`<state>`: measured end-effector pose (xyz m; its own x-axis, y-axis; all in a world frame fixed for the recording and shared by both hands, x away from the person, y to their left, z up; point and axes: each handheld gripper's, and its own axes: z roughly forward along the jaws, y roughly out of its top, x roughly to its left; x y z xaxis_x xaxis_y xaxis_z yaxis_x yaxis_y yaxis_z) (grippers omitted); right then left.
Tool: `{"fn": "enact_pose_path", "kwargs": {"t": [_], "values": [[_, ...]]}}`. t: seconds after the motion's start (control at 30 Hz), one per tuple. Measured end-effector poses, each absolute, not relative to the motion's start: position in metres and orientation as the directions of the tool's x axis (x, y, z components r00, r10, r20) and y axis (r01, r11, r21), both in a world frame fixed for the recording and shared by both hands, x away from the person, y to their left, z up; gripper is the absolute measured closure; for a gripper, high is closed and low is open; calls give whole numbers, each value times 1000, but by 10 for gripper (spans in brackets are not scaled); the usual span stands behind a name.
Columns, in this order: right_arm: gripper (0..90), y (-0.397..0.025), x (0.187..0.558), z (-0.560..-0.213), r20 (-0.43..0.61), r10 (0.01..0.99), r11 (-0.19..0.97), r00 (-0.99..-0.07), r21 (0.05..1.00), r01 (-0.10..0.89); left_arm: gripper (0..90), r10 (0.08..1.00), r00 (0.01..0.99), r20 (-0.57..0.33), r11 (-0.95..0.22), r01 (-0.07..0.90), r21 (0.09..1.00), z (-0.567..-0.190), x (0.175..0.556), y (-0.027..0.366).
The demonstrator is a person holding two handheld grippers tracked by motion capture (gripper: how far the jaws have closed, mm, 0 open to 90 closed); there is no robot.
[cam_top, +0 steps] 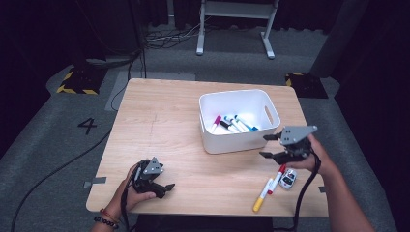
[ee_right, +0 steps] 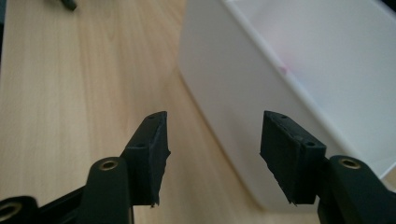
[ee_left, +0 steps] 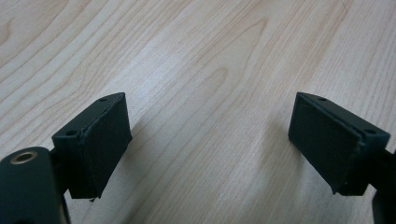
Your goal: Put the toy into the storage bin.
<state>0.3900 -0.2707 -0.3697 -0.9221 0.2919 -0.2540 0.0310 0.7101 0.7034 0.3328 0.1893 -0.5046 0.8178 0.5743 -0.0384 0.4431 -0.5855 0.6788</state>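
High view: wooden table point(cam_top: 169, 121) with a white bin point(cam_top: 240, 140) right of centre, several markers point(cam_top: 232, 123) lying inside. Right gripper point(cam_top: 270, 146) held just off the bin's near right corner, jaws spread, nothing between them. Just below it on the table, a red marker point(cam_top: 277, 178), a yellow marker point(cam_top: 261, 195) and a small toy car point(cam_top: 288, 178). Left gripper point(cam_top: 167, 188) low at the near left edge, well apart from the bin.

Left gripper view: jaws wide apart over bare wood point(ee_left: 205, 93), empty.

Right gripper view: jaws spread and empty, bin wall point(ee_right: 224, 79) close ahead, table beside it.
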Motion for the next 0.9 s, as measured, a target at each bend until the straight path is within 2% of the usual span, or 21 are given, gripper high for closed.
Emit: {"fn": "enact_pose_path", "kwargs": {"t": [0.13, 0.33, 0.47, 0.57, 0.9], "values": [[397, -278, 363, -405, -235, 245, 744, -941, 668, 27, 132, 572, 820, -27, -591, 435, 680, -504, 333, 190], [386, -279, 341, -440, -149, 153, 765, -977, 644, 21, 132, 571, 821, -27, -593, 434, 679, -504, 333, 190], [394, -279, 332, -453, -114, 61, 777, -992, 629, -24, 132, 572, 820, -27, -591, 435, 680, -504, 333, 190], [399, -277, 326, -458, -99, 32, 775, -995, 631, -38, 132, 572, 820, -28, -591, 435, 680, -504, 333, 190], [466, -267, 320, -472, -103, 8, 810, -995, 583, -54, 132, 572, 820, -27, -591, 435, 680, -504, 333, 190]]}}
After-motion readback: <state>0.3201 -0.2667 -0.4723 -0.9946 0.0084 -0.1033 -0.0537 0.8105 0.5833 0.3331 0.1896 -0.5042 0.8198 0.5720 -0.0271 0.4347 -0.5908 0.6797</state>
